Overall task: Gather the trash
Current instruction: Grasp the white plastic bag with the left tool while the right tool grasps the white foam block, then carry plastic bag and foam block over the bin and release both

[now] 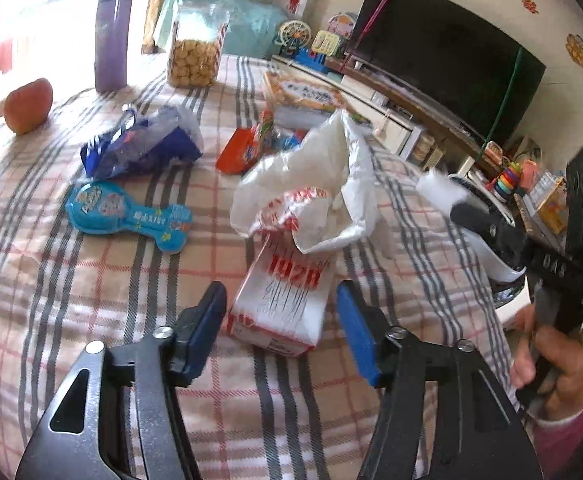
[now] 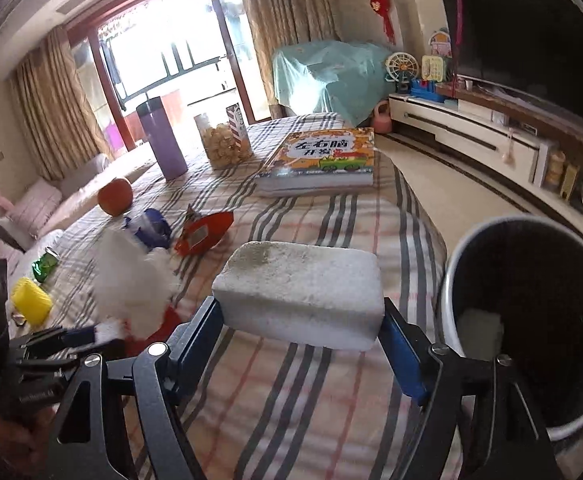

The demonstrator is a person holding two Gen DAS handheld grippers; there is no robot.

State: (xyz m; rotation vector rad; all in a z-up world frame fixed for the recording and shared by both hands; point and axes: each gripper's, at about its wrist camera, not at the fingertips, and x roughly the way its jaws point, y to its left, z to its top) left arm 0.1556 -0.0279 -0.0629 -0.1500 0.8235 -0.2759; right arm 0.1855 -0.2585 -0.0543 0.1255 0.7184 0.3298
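White, crumbly foam block is sitting clamped between the blue pads of the right tool, just beside the dark round bin at the plaid-covered table's edge. Next it is calling for a swing over the bin's mouth and a release, while the left tool is hovering with pads apart around a white-and-red carton, not gripping it.
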